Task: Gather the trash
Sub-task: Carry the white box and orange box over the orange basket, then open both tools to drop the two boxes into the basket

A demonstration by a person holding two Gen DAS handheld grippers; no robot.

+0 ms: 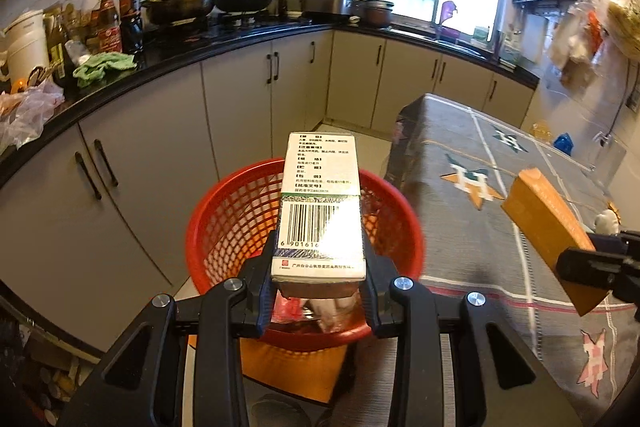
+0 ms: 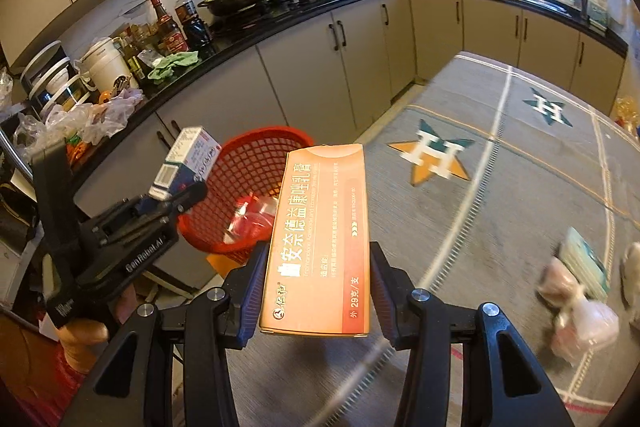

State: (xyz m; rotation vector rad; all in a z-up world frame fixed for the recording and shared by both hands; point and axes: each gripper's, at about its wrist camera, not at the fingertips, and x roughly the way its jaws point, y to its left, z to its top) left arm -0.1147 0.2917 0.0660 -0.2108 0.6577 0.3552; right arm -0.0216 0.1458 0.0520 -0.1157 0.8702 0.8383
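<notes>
Pinching a white medicine box (image 1: 320,211) by its long sides, the left gripper (image 1: 318,291) holds it above the red mesh basket (image 1: 224,227), barcode face up, its far end reaching out over the rim. Crumpled red and clear wrappers lie inside the basket (seen best from the right wrist). The right gripper (image 2: 316,291) clamps an orange ointment box (image 2: 320,239) between its blue pads, above the near left part of the grey patterned tablecloth (image 2: 520,187), just right of the basket. Near the right edge of the cloth lie a pale plastic bag (image 2: 580,319) and a small carton (image 2: 584,263), both blurred
</notes>
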